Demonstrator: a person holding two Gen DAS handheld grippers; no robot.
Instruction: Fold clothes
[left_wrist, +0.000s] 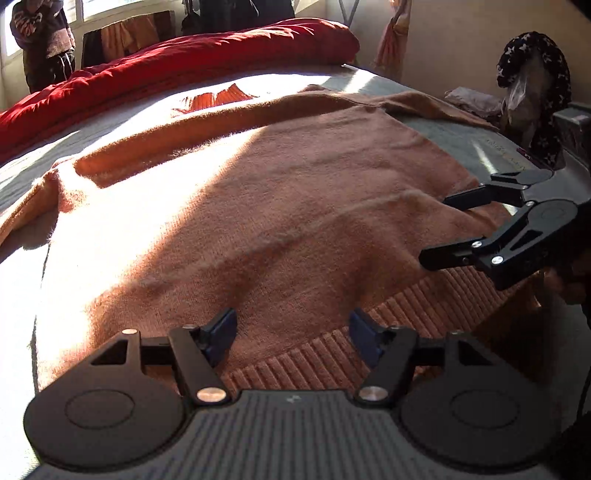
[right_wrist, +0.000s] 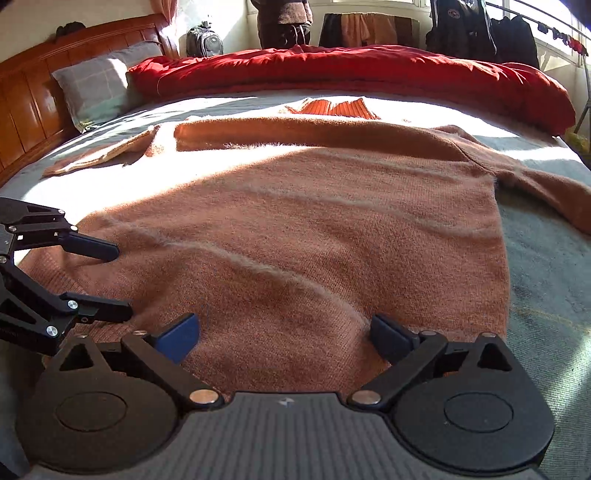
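An orange-brown knitted sweater (left_wrist: 266, 206) lies spread flat on a bed (right_wrist: 546, 266) covered with a grey-blue sheet, its ribbed hem nearest the cameras and its ribbed collar (right_wrist: 332, 107) at the far end. 1 sleeve is folded across the chest near the collar, the other trails off to the side onto the sheet. Strong sunlight cuts across the far half of the sweater, and the near half lies in shade with a few shallow wrinkles running across it.

The left tongs (left_wrist: 293, 338) stand open to a moderate width just above the ribbed hem, with the knit between the 2 blue pads but not pinched by them. The right tongs (right_wrist: 284, 338) stand wide open over the near part of the sweater's body, with nothing clamped. In the left wrist view the right tongs appear at the right edge, their black fingers spread over the sweater's side edge; in the right wrist view the left tongs appear at the left edge, also parted, over the hem corner.

Beyond the sweater a rolled red duvet (right_wrist: 351, 74) lies along the far side of the bed. A grey pillow (right_wrist: 96, 85) leans against a wooden headboard (right_wrist: 33, 92) at the far left of the right wrist view. A person (left_wrist: 40, 40) stands by the window past the bed.
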